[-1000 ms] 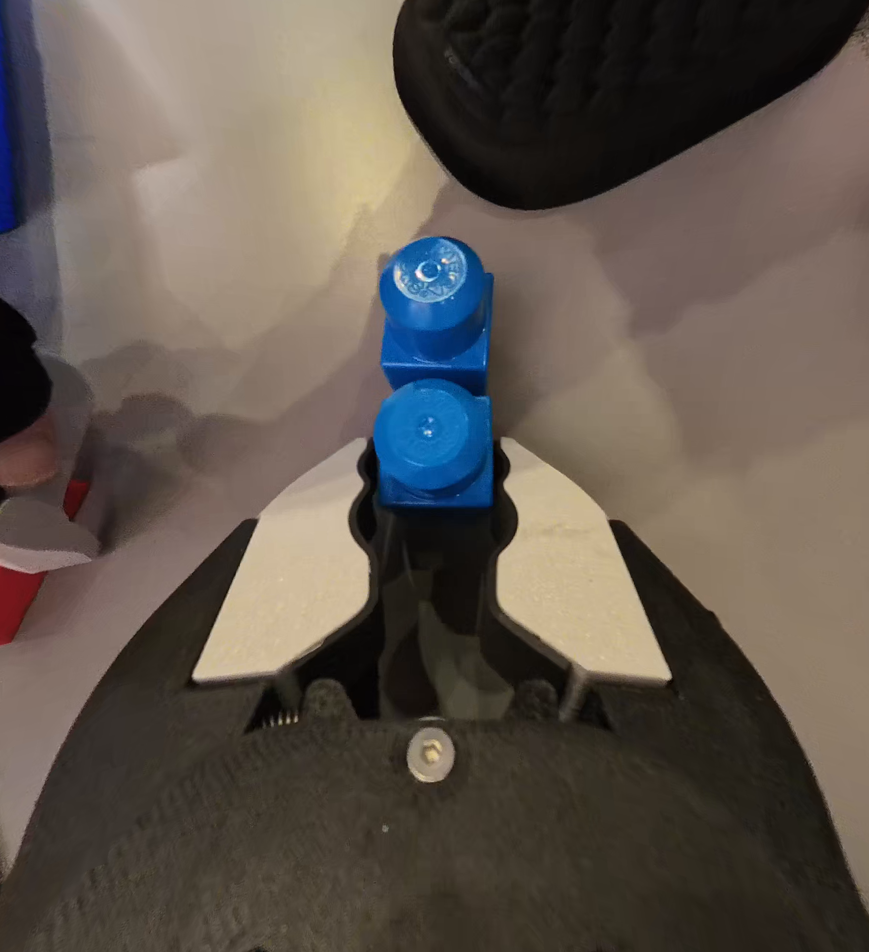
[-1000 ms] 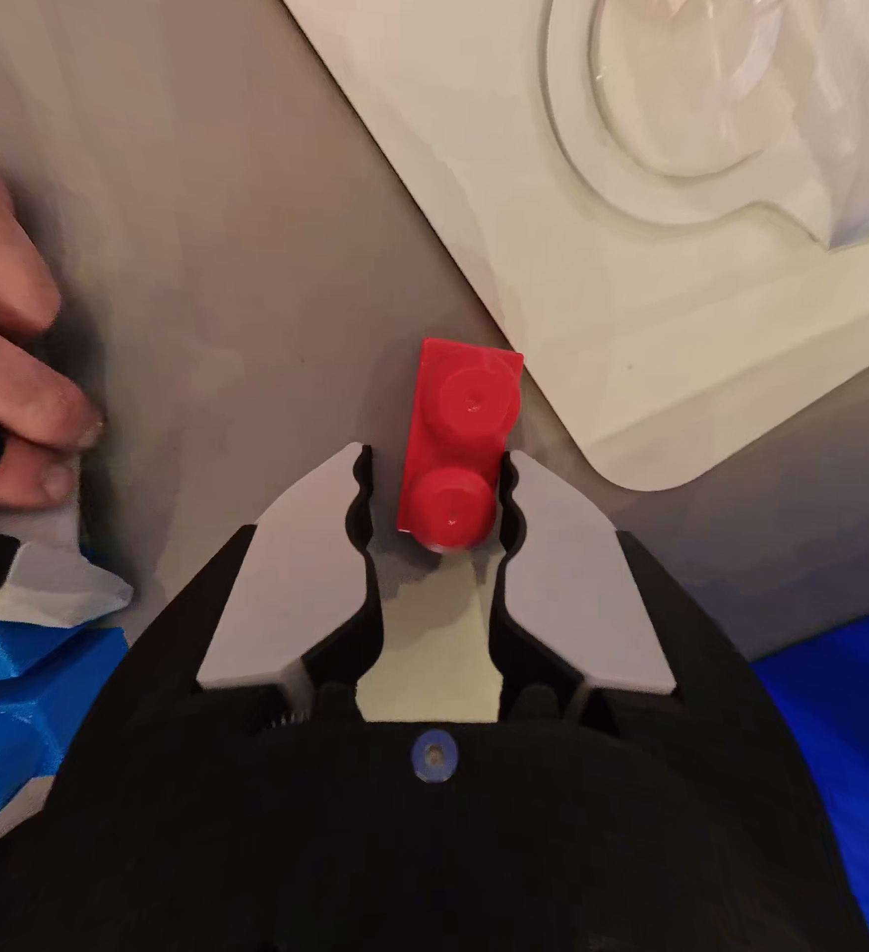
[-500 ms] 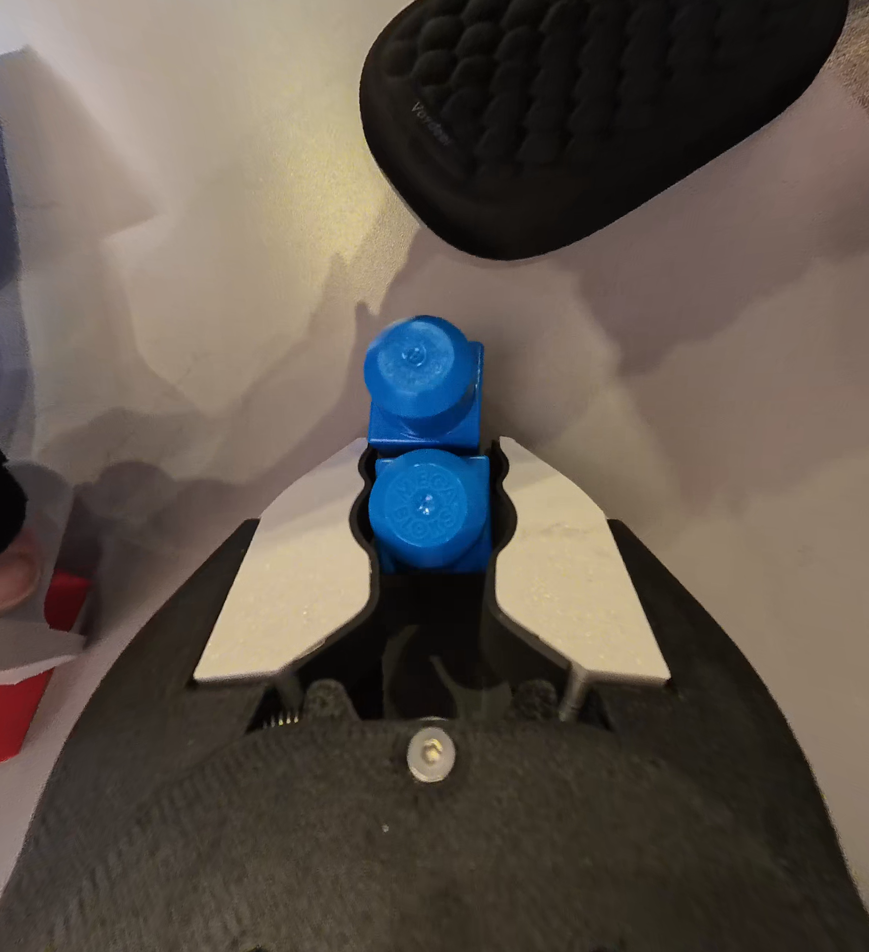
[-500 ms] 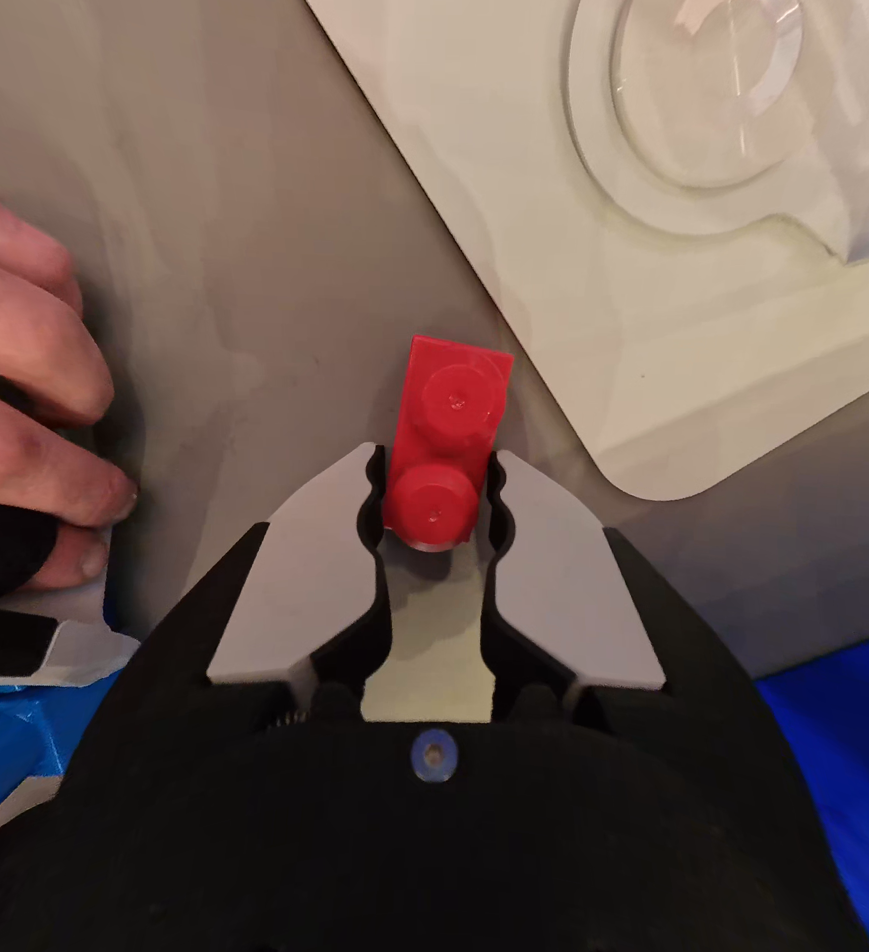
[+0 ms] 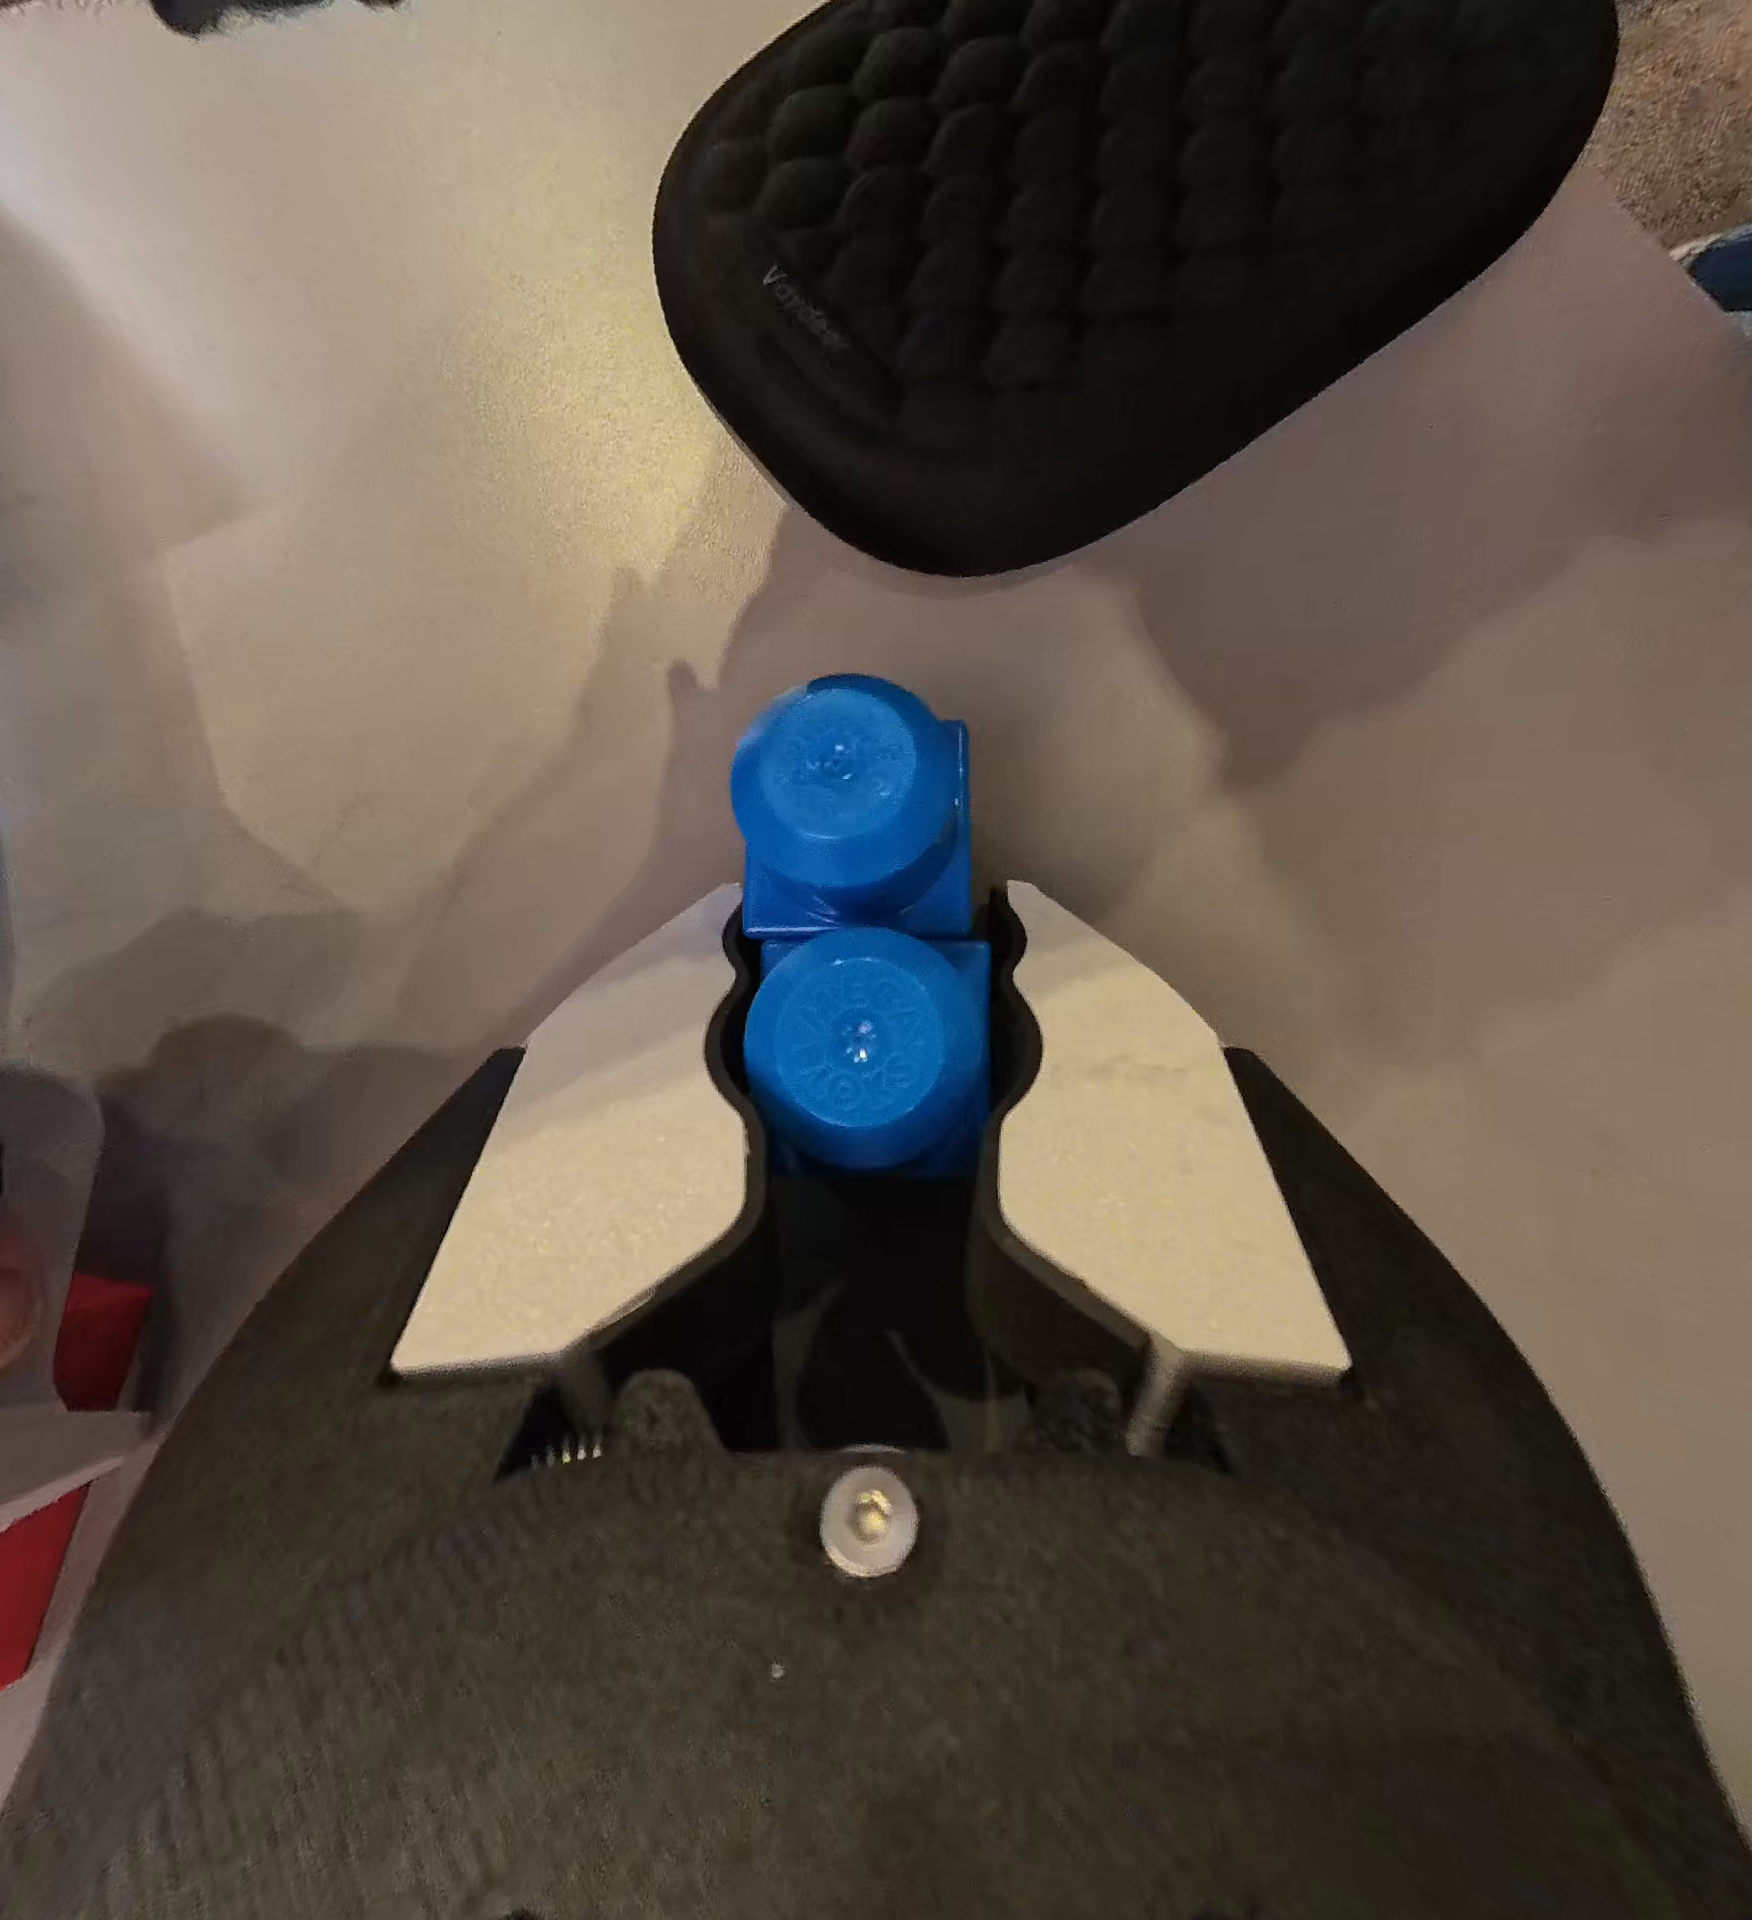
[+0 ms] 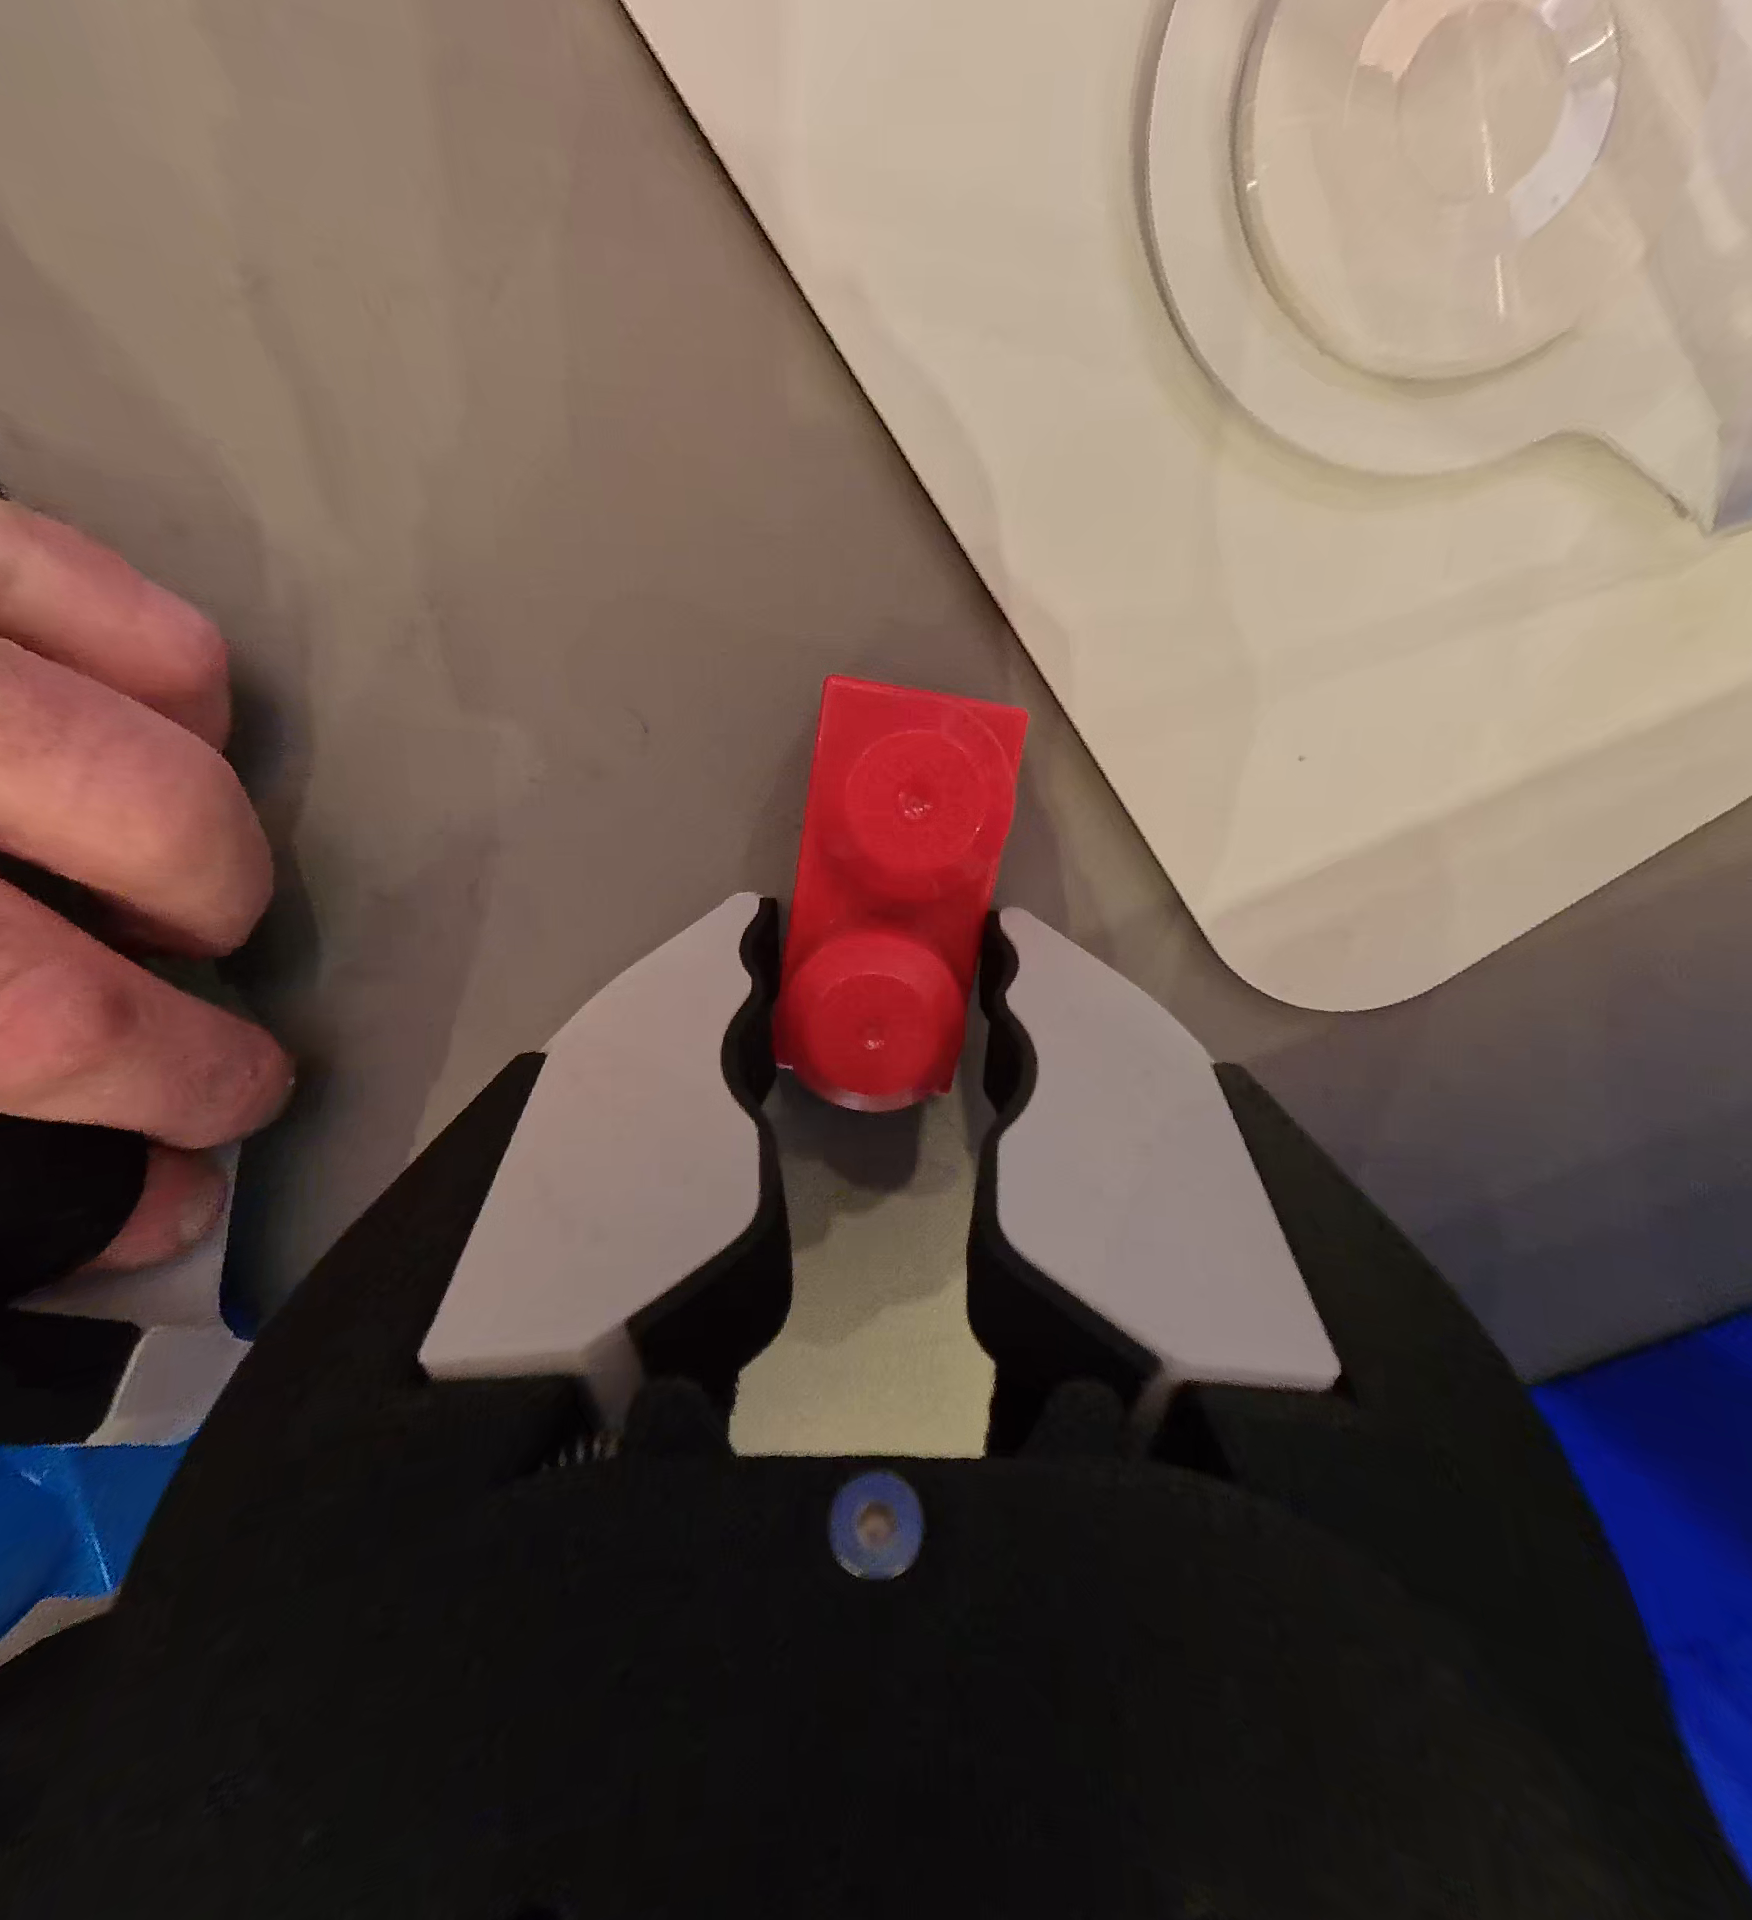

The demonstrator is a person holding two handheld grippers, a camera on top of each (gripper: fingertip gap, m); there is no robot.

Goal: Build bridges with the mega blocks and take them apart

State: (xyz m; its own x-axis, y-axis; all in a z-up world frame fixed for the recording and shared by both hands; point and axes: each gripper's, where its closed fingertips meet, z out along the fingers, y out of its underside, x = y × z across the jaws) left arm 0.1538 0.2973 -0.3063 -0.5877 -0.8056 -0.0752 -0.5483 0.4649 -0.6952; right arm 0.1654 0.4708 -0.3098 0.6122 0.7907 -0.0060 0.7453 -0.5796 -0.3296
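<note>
pale grey worktop (image 6: 498,436) fills both views, with a white tray (image 6: 1111,499) lying at its far right and a black textured pad (image 5: 1111,239) at the far edge in the left wrist view. left tool (image 5: 867,925) grips a blue block (image 5: 856,935) with two round studs, both pads pressed on its sides around the nearer stud, the farther stud sticking out past the fingertips. right tool (image 6: 877,925) is closed on a red block (image 6: 903,862), also two-studded, its nearer half pinched between the pads and the other half reaching toward the tray. a person's hand (image 6: 72,883) shows at the left of the right wrist view, just above the left tool and its blue block. part of another blue thing (image 6: 1703,1558) sits at the lower right.
</note>
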